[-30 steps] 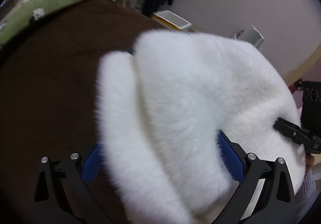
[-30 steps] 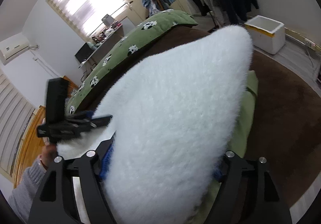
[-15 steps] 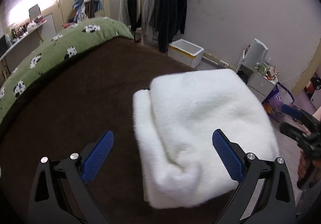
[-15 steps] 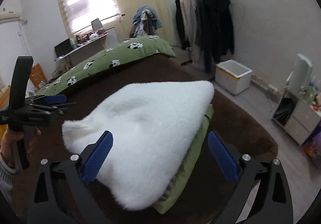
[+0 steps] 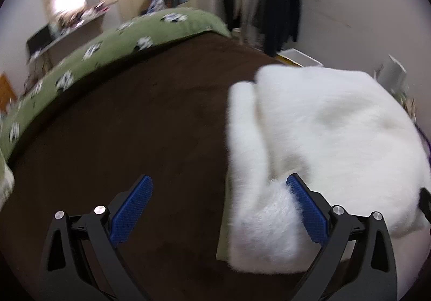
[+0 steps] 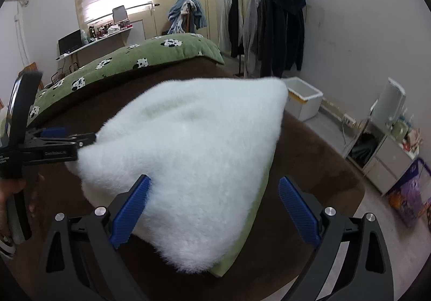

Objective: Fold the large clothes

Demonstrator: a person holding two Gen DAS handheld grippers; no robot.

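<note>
The brown plush bed cover (image 6: 309,155) serves as the folding surface. On its near right part lies the folded white fluffy garment (image 6: 188,155), set atop a flat green folded piece (image 6: 256,209), seemingly stacked as finished. The right gripper (image 6: 214,209) stands wide, empty. The left gripper (image 5: 219,209) is wide too, one pad (image 5: 307,209) brushing fur.

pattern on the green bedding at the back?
Black-and-white cow-like patches on the green bedding; right wrist view is clearest.
</note>
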